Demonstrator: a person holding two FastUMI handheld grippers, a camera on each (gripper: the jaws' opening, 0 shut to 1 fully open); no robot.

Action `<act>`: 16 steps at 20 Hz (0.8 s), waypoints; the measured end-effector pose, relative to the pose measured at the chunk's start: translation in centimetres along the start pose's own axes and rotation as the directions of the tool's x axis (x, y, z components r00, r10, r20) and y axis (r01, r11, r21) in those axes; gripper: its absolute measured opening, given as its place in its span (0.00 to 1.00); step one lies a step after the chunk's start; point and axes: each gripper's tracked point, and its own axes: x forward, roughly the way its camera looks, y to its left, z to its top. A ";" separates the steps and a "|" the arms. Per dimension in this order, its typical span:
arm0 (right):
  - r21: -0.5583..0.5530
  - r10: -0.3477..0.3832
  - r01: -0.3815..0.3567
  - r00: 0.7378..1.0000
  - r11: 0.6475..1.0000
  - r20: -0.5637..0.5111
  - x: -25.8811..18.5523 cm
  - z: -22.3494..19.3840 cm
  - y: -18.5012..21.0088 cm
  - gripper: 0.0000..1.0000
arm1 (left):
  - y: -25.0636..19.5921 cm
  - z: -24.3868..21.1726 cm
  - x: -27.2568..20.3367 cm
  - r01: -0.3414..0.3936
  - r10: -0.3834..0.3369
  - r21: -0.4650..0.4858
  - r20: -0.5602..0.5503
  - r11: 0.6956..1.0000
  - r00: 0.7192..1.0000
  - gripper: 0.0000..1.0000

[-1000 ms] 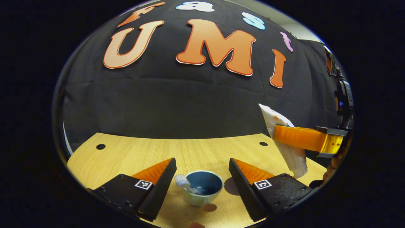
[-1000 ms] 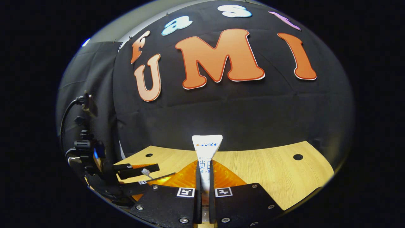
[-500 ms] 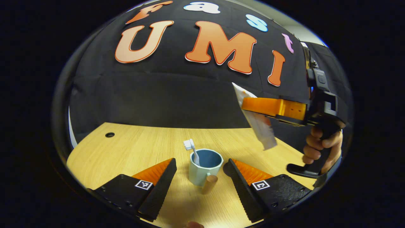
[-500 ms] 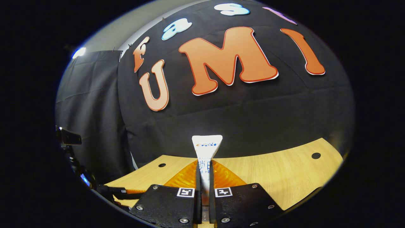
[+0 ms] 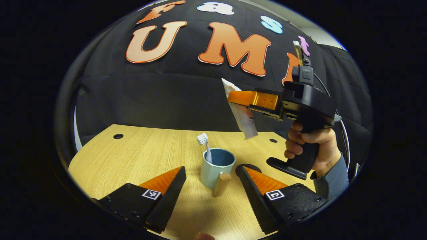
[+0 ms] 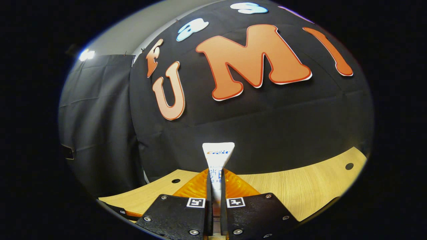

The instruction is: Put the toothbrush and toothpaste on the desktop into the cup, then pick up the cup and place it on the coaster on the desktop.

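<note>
Desktop [image 5: 133, 156]: cup [image 5: 217, 168] between wide-open left gripper [image 5: 210, 186] jaws; right gripper [image 6: 216, 186] jaws clamp toothpaste [image 6: 217, 160].

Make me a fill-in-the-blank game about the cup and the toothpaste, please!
1. The toothbrush stands inside the ____.
2. The right tool is shut on the ____.
3. The toothpaste hangs in the air, ____ than the cup.
4. The left tool is ____, with a finger on each side of the cup.

Missing words: cup; toothpaste; higher; open
</note>
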 end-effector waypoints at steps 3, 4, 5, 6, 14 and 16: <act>0.002 0.006 -0.006 1.000 1.000 -0.023 1.2 -1.6 -0.1 0.09 | 0.5 -0.1 0.5 -0.008 0.008 -0.008 -0.001 1.000 1.000 0.98; -0.002 0.012 -0.012 0.999 1.000 -0.030 1.5 -2.2 0.0 0.09 | 0.6 -0.4 0.6 -0.010 0.010 -0.009 -0.008 1.000 1.000 0.98; -0.006 0.017 -0.017 0.999 1.000 -0.036 1.6 -2.7 0.2 0.09 | 0.6 -0.5 0.6 -0.009 0.009 -0.014 -0.015 1.000 1.000 0.98; -0.010 0.026 -0.026 0.999 1.000 -0.042 1.7 -3.1 0.5 0.09 | 0.5 -0.8 0.8 -0.009 0.008 -0.017 -0.018 1.000 1.000 0.98; -0.032 0.056 -0.058 0.996 0.998 -0.069 2.9 -6.3 2.1 0.09 | 1.5 -1.8 0.1 -0.037 0.035 -0.037 -0.041 0.999 0.999 0.98; -0.034 0.054 -0.057 0.995 0.998 -0.088 3.3 -7.1 2.2 0.09 | 2.0 -2.1 0.1 -0.045 0.043 -0.047 -0.046 0.998 0.998 0.98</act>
